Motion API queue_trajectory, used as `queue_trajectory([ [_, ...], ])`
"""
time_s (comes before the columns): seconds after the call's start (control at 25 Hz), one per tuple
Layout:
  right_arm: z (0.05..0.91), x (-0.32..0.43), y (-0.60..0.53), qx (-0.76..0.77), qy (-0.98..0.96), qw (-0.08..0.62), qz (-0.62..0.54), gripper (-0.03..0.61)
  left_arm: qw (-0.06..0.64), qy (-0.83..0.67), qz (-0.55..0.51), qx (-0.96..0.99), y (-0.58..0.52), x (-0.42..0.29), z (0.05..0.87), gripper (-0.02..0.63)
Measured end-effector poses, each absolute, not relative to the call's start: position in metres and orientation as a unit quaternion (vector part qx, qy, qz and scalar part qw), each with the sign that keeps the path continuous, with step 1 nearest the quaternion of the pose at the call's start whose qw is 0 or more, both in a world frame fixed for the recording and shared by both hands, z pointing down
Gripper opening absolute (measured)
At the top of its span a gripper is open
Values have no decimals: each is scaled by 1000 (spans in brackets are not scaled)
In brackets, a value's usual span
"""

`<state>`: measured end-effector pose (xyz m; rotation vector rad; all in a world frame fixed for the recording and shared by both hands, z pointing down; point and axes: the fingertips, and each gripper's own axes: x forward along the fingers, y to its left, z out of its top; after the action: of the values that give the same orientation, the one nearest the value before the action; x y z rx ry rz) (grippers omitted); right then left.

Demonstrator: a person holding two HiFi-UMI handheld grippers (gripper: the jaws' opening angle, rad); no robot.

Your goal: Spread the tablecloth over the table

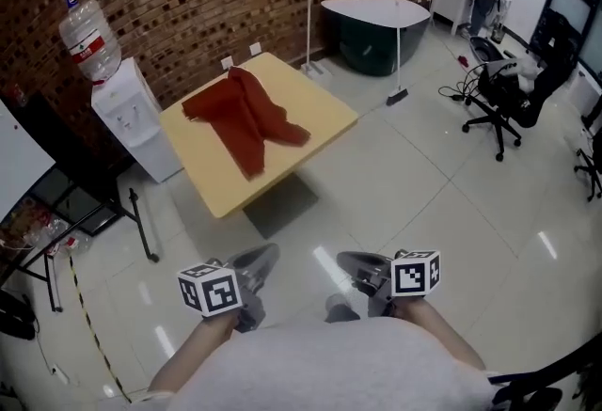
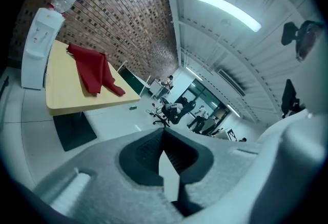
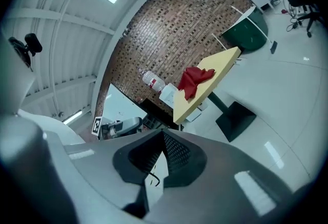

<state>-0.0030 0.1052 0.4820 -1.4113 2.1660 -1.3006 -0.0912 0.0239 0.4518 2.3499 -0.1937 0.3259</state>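
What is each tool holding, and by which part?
Nothing. The left tool and the right tool are both shut and empty; the red tablecloth lies crumpled on the table.

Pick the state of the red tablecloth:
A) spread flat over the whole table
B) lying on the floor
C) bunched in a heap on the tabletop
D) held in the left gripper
C: the red tablecloth lies crumpled on the yellow table, most of whose top shows bare.

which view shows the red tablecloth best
The head view. It looks down on the whole red tablecloth, bunched in a heap on the yellow table, with its outline and folds clear. The left gripper view shows it smaller, seen low across the tabletop. The right gripper view shows it smallest, far off and tilted.
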Motion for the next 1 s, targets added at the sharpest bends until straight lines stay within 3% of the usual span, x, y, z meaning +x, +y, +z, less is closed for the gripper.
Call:
queue_trajectory([
  [0.24,471,97,54,-449,767,92,-450,-2,389,-135,97,906,-21,-11,447,0],
  [0.44,476,139,26,-427,779,79,-452,-2,388,-156,83,904,-35,27,446,0],
  [1.0,499,151,-75,-392,793,40,-465,-2,411,-244,82,875,-131,8,488,1],
])
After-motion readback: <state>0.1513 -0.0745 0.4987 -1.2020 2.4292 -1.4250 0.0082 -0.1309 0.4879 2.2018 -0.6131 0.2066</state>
